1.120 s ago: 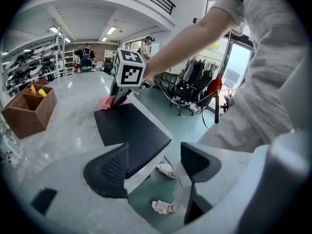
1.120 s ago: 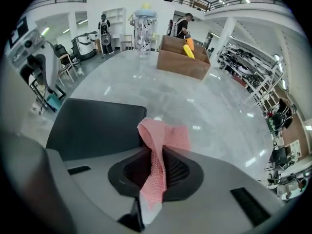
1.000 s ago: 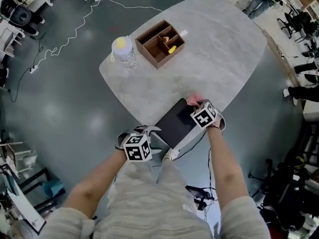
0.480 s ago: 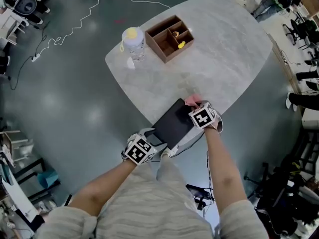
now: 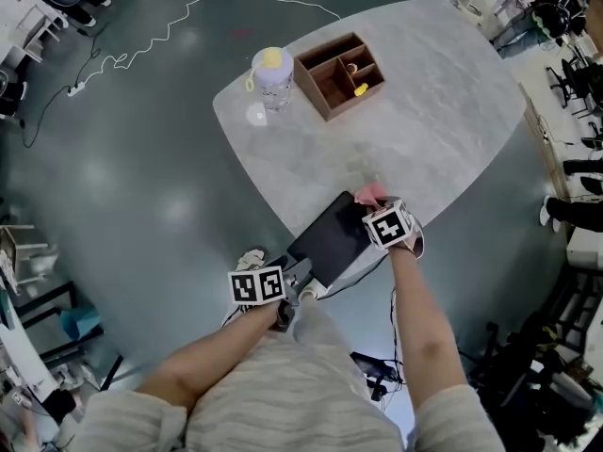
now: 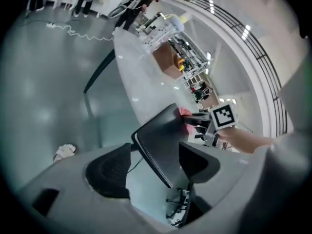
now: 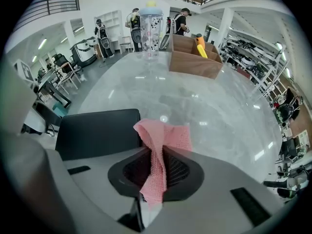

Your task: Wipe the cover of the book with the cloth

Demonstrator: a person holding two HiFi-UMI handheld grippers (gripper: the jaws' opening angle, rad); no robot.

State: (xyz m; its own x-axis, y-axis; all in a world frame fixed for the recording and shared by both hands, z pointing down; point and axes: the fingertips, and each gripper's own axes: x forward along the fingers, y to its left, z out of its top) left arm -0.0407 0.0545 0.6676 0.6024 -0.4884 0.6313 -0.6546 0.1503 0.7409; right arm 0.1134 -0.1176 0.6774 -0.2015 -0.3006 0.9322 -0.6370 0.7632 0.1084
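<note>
Pale marbled surface [image 5: 424, 111]: bottle [image 5: 272, 78] and box [image 5: 341, 73] side by side at far left edge, book [image 5: 330, 238] overhanging near edge.

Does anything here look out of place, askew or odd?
The dark flat book sticks out past the near edge of the grey marbled table, one corner over the floor, between the left gripper's closing jaws, which do not seem to press it yet. Nothing else looks odd.

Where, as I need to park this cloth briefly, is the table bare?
The widest bare patch is the middle of the table, between the wooden box and the book, running on to the right edge. Crowded: the far left end, with bottle and box, and the near edge, with the book, the cloth and the right hand-held gripper shut on it.
</note>
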